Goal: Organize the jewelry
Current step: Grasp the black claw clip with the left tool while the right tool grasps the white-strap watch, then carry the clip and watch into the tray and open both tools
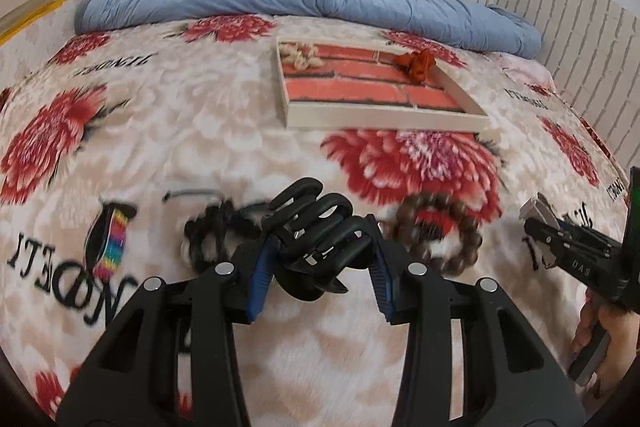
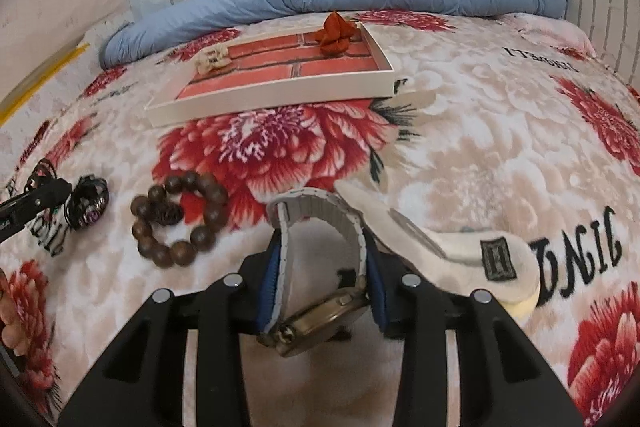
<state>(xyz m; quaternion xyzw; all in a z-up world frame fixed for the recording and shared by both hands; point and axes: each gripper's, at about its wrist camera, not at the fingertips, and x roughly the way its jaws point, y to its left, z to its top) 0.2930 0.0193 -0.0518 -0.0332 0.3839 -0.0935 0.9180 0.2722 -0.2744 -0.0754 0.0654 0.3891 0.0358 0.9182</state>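
Left tool (image 1: 320,247): clamped on a black hair claw clip (image 1: 316,227), held just above the bed (image 1: 280,367); the clip's curved teeth stick out ahead of the blue pads, so the grip sits on its body, which should keep it from twisting.

Right tool (image 2: 320,267): closed on a wristwatch (image 2: 320,319), pads pressing the grey strap from both sides, the brass-coloured case hanging low, close to the camera. Gripping the strap loop rather than the smooth case looks the safer hold.

Tray (image 2: 280,95): shallow white box with a red brick-pattern lining, lying on the bed well ahead of both tools. Evidently the collecting place, since it already has a cream hair tie (image 2: 212,61) at its far left and a rust-red hair tie (image 2: 334,35) at its far right. The near part of it is bare.

Wooden bead bracelet (image 2: 180,219): loose on the bed, ahead and left of the right tool; not yet gathered.

Black scrunchie (image 1: 212,235): on the bed just left of the left tool, blurred.

Rainbow-striped band (image 1: 114,239): farther left of the left tool.

White padded strap piece (image 2: 460,251): lying just right of the right tool; its use is unclear.

Judgement: both held pieces are probably bound for the tray.
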